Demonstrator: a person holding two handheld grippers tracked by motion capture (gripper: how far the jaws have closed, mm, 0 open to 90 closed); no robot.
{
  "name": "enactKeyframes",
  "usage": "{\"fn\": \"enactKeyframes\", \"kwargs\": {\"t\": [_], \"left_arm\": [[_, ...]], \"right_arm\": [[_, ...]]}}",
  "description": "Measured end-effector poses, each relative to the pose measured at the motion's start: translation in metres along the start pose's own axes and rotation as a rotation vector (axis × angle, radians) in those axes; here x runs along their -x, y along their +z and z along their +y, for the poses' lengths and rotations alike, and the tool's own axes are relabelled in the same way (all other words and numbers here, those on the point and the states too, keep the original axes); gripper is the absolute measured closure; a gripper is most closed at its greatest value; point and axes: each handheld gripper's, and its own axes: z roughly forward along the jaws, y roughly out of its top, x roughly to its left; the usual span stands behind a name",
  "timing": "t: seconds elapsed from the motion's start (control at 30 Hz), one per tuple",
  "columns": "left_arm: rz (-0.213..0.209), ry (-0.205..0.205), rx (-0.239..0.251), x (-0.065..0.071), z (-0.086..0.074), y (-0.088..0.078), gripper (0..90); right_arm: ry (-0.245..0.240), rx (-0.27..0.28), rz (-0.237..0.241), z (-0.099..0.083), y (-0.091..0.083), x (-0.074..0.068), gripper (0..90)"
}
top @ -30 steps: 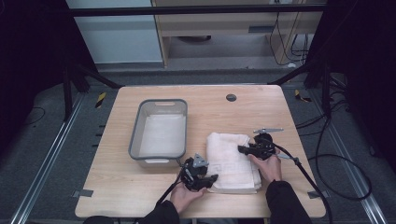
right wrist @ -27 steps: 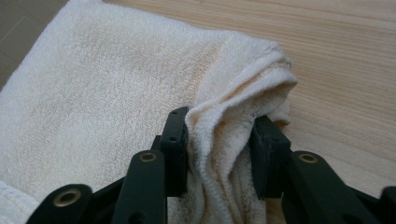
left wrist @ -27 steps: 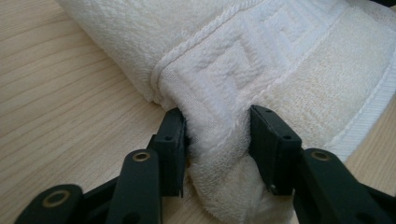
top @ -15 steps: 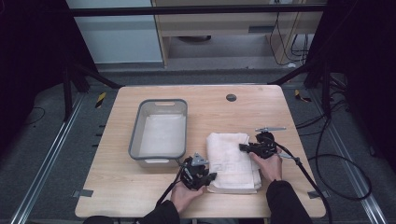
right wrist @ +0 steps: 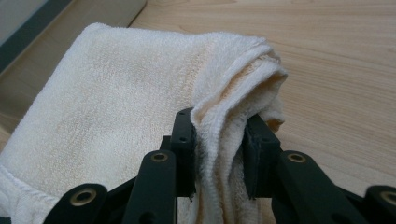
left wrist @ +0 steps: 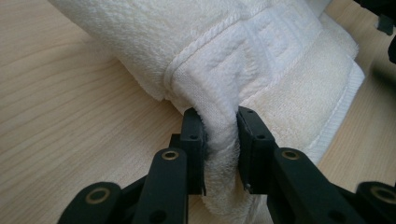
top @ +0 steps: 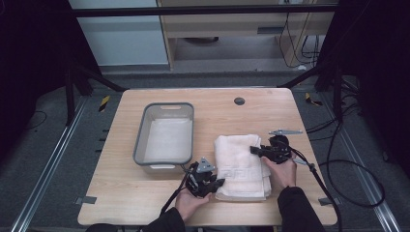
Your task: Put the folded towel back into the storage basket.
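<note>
Towel (top: 241,166) lies folded on the tabletop (top: 270,108) beside the bin (top: 166,136). My left gripper (left wrist: 219,140) and right gripper (right wrist: 218,142) each pinch an edge; soft, limp cloth needs thick hems.

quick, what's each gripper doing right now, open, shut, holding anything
Left gripper: shut on a fold of the white towel at its near left corner.
Right gripper: shut on the towel's bunched edge on the right side.
</note>
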Motion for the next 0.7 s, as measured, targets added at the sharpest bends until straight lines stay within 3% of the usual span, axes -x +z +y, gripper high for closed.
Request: {"fn": "enactKeyframes", "kwargs": {"t": [0.2, 0.7], "left_arm": [[0.008, 0.028, 0.020, 0.004, 0.004, -0.011, 73.7], [0.011, 0.046, 0.077, 0.010, 0.019, -0.040, 73.9]], "right_arm": [[-0.019, 0.026, 0.005, 0.005, -0.011, -0.008, 69.4], [-0.037, 0.096, 0.029, 0.016, -0.030, -0.020, 69.4]]}}
